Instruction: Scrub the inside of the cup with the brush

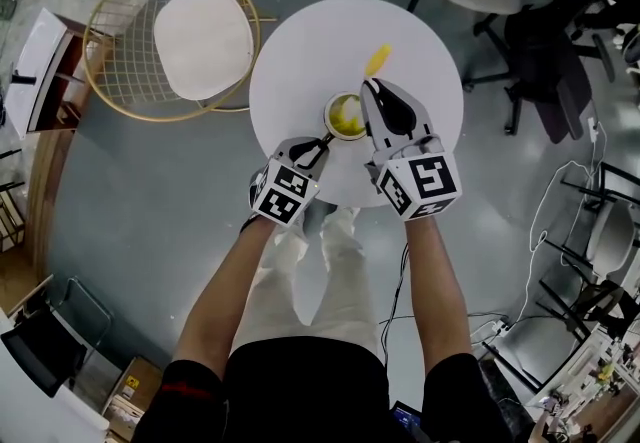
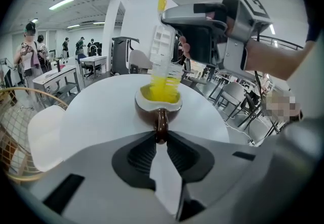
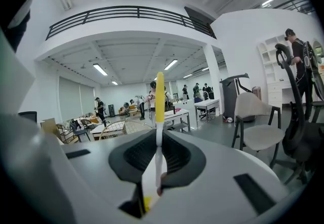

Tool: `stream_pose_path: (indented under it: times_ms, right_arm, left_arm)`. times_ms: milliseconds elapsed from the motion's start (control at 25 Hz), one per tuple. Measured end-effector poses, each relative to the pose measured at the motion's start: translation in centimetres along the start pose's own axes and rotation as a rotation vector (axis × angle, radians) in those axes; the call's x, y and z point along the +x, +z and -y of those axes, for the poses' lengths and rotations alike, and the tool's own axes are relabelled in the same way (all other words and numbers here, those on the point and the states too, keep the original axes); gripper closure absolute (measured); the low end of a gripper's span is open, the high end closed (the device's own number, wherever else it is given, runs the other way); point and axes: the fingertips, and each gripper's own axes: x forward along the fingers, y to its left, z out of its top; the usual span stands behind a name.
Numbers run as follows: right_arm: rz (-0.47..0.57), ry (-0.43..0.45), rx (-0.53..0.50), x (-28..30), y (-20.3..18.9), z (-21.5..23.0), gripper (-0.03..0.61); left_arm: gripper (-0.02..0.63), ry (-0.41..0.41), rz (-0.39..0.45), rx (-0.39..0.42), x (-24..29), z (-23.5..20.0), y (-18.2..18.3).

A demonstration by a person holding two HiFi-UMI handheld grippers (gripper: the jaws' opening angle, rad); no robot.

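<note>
Nearest the person, the left gripper (image 2: 161, 138) pinches the handle of the cup (image 2: 144, 104), steadying it on the table (image 2: 96, 112). Above the cup, the right gripper (image 1: 376, 89) clamps the brush (image 2: 162, 50), its bristles down inside the cup. Scrubbing looks under way, and the next move calls for sweeping the bristles round the inner wall.

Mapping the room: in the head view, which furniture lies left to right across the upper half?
From the left: gold wire chair with white seat, round white table, black office chair.
</note>
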Motion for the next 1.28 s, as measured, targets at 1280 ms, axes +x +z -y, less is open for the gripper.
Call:
stream_pose_path:
  times_ms: [1280]
  right_arm:
    - [-0.002, -0.007, 0.155, -1.2, -0.7, 0.0, 0.531]
  left_arm:
    - [0.538, -0.01, -0.014, 0.01, -0.1, -0.2, -0.2]
